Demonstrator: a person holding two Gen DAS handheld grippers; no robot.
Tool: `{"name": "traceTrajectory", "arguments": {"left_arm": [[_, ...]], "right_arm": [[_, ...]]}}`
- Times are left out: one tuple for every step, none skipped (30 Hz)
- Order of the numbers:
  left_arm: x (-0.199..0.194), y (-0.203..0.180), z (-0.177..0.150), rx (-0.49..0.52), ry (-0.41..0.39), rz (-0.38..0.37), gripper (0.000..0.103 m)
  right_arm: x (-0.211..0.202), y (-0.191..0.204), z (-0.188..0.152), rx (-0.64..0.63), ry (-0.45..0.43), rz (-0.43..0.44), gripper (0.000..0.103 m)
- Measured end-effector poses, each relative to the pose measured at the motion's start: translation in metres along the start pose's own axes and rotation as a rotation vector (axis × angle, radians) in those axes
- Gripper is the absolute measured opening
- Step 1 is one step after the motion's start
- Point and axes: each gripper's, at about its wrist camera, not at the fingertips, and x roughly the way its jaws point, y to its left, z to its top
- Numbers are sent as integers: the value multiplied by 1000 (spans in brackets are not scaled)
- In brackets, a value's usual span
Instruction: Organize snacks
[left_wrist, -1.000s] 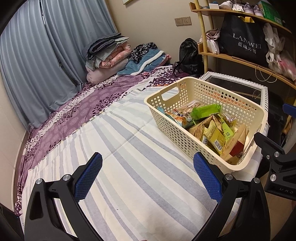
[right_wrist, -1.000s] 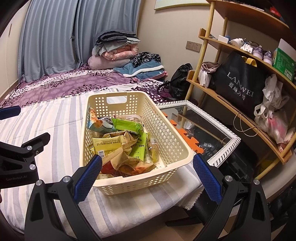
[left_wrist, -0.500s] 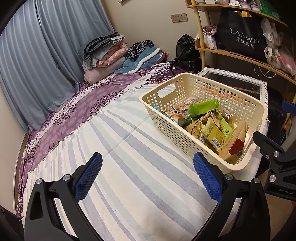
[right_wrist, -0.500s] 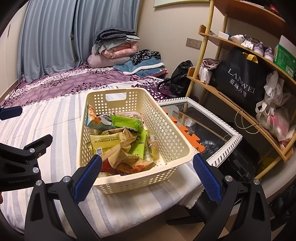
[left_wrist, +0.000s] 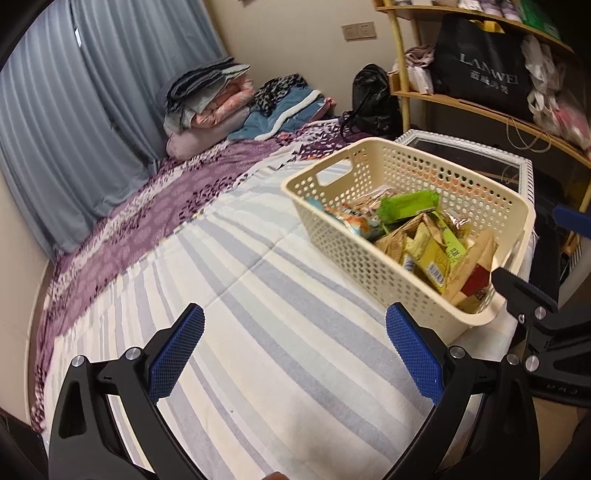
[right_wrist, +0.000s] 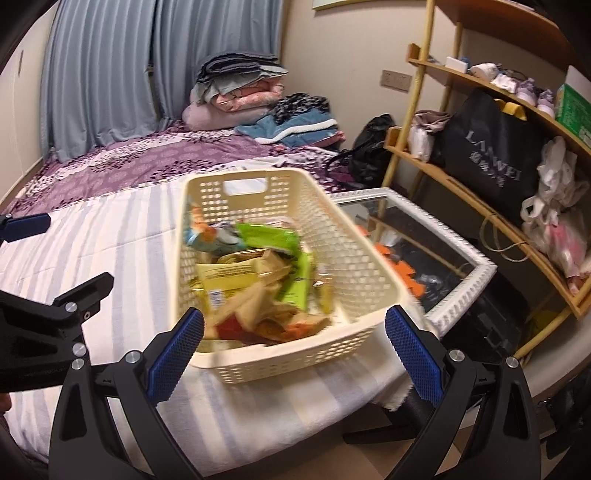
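1. My left claw (left_wrist: 293, 354) hovers wide open over the striped bed cover (left_wrist: 258, 332), holding nothing.
2. My right claw (right_wrist: 293, 352) is also wide open and empty, its fingers on either side of the near end of the basket (right_wrist: 347, 266).
3. The basket stands on the bed near its edge; its long axis runs away from the right claw, handle end far.
4. The snacks (right_wrist: 251, 280) lie piled inside it.

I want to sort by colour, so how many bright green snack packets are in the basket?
2 visible: one green packet on top toward the far end, another lower, near the right wall. More may be buried.
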Motion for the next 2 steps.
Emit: {"name": "traceTrajectory", "arguments": {"left_arm": [[1, 6, -3, -20, 9, 0, 100], [2, 15, -8, -45, 22, 4, 100]], "right_arm": [[0, 6, 1, -5, 0, 15, 98], [1, 14, 1, -15, 1, 37, 98]]}}
